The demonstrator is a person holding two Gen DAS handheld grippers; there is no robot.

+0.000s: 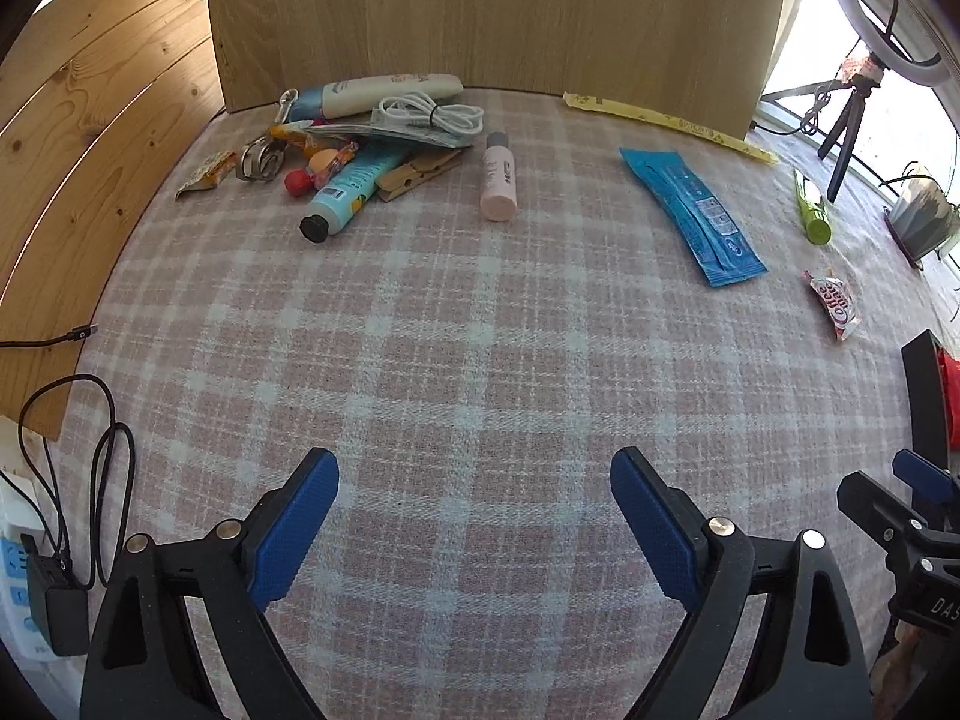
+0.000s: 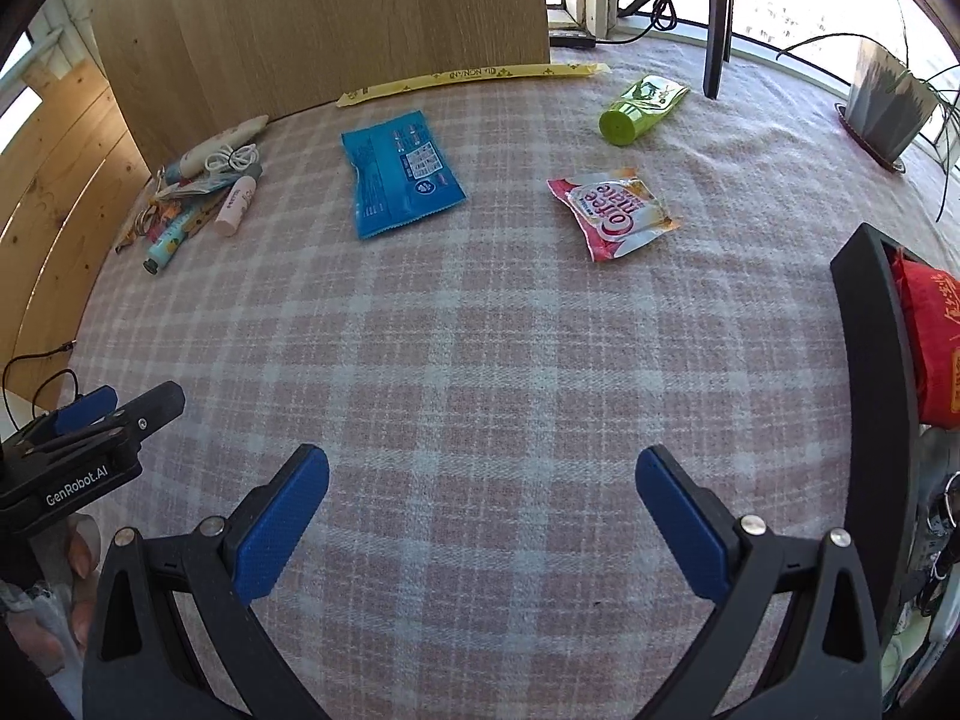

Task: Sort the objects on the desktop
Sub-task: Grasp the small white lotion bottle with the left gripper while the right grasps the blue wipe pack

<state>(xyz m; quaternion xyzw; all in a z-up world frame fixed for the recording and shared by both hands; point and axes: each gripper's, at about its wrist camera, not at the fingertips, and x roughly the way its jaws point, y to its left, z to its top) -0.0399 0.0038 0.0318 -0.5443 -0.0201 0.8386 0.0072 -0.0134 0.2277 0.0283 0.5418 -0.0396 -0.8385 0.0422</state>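
Observation:
Both grippers hover open over bare plaid cloth, nothing between their blue pads: my left gripper (image 1: pixel 474 468) and my right gripper (image 2: pixel 483 465). At the far left lies a heap: a white tube (image 1: pixel 390 91), a white cable (image 1: pixel 432 111), a teal tube (image 1: pixel 348 192), a clothespin (image 1: pixel 414 174). Beside the heap rests a pink bottle (image 1: pixel 499 177). A blue packet (image 2: pixel 399 171) lies mid-table, with a pink coffee-creamer sachet (image 2: pixel 615 213) and a green tube (image 2: pixel 639 108) to its right. A long yellow packet (image 2: pixel 468 79) runs along the wooden board.
An upright wooden board (image 2: pixel 324 18) backs the table. A black bin (image 2: pixel 876 330) with a red pouch (image 2: pixel 933 342) stands at the right edge. A tripod (image 2: pixel 717 18) and potted plant (image 2: pixel 888 108) sit far right; a power strip and cables (image 1: pixel 42 552) lie left.

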